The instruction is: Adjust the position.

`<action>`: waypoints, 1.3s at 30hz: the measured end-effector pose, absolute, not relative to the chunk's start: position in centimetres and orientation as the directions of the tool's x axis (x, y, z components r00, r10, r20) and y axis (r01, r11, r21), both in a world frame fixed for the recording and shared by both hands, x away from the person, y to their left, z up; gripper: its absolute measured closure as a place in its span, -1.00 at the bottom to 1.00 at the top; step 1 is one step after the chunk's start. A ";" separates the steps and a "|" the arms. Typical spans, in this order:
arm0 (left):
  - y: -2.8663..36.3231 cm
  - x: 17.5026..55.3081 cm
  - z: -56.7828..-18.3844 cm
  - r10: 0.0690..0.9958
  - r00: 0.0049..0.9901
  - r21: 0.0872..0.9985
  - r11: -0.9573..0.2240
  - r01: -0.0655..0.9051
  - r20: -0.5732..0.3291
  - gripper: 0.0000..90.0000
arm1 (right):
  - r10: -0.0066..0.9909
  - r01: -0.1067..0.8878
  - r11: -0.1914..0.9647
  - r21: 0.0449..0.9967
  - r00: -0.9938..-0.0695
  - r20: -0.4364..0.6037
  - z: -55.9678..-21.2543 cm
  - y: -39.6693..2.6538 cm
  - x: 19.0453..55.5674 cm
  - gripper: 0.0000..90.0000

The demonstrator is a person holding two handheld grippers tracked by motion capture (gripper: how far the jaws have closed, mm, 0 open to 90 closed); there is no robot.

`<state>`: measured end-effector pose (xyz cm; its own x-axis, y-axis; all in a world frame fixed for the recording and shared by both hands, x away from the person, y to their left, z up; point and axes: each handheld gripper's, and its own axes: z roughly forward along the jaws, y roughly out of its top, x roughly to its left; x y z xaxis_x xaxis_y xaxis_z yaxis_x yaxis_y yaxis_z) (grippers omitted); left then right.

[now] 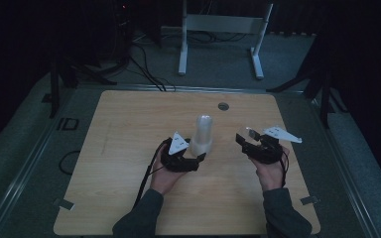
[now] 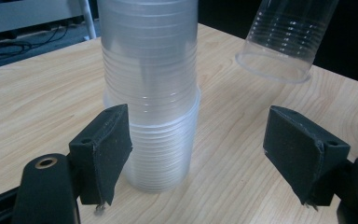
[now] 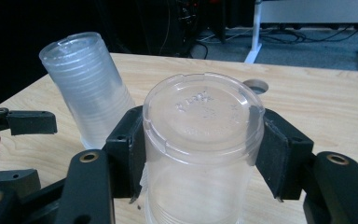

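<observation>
A tall stack of clear plastic cups stands upside down near the middle of the wooden table. My left gripper reaches it from the left. In the left gripper view the stack stands between the wide-apart jaws of this gripper: the left pad is at its side and the right pad is well clear of it. My right gripper is shut on a single clear cup, upside down, with a pad pressed to each side. That cup hangs tilted above the table, right of the stack.
A round grommet hole lies in the table's far part. White desk legs and cables are on the floor beyond the table. The person's forearms come in over the near edge.
</observation>
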<state>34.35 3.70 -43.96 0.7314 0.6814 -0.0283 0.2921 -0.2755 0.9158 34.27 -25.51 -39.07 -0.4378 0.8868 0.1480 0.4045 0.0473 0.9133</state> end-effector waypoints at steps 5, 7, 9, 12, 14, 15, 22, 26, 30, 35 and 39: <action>3.5 34.2 -43.9 0.672 0.740 0.917 -0.277 0.286 -0.028 -0.49 | 0.879 0.421 0.024 0.907 -0.441 0.181 -39.7 -25.6 34.2 -0.10; 3.4 34.2 -43.9 0.669 0.743 0.917 -0.280 0.286 -0.027 -0.49 | 0.878 0.427 0.017 0.904 -0.440 0.191 -40.0 -25.6 34.1 -0.10; 3.2 34.1 -43.9 0.663 0.748 0.916 -0.283 0.284 -0.027 -0.49 | 0.876 0.432 0.012 0.902 -0.440 0.199 -40.2 -25.6 34.1 -0.10; 3.0 34.1 -43.9 0.659 0.752 0.917 -0.282 0.283 -0.030 -0.49 | 0.873 0.439 0.003 0.898 -0.440 0.212 -40.6 -25.6 34.0 -0.10; 2.9 34.0 -43.9 0.654 0.756 0.917 -0.283 0.281 -0.030 -0.49 | 0.869 0.446 -0.007 0.895 -0.440 0.226 -40.8 -25.6 34.0 -0.10; 2.8 34.0 -43.9 0.652 0.758 0.917 -0.283 0.280 -0.030 -0.49 | 0.867 0.448 -0.012 0.894 -0.440 0.232 -41.0 -25.5 33.9 -0.10; 2.5 34.0 -44.0 0.641 0.767 0.918 -0.284 0.277 -0.033 -0.47 | 0.856 0.459 -0.034 0.888 -0.445 0.263 -41.4 -25.4 33.8 -0.10; 2.3 34.0 -44.0 0.635 0.772 0.917 -0.287 0.278 -0.035 -0.47 | 0.852 0.461 -0.041 0.887 -0.447 0.271 -41.5 -25.4 33.8 -0.10; 2.2 34.0 -44.0 0.632 0.774 0.916 -0.287 0.281 -0.039 -0.45 | 0.850 0.462 -0.044 0.886 -0.448 0.277 -41.6 -25.4 33.7 -0.10; 1.9 33.9 -44.1 0.623 0.781 0.913 -0.295 0.282 -0.040 -0.43 | 0.829 0.475 -0.083 0.876 -0.455 0.326 -41.8 -25.5 33.6 -0.10; 1.6 33.9 -44.2 0.617 0.786 0.912 -0.300 0.281 -0.039 -0.43 | 0.818 0.483 -0.099 0.870 -0.459 0.348 -41.9 -25.5 33.5 -0.10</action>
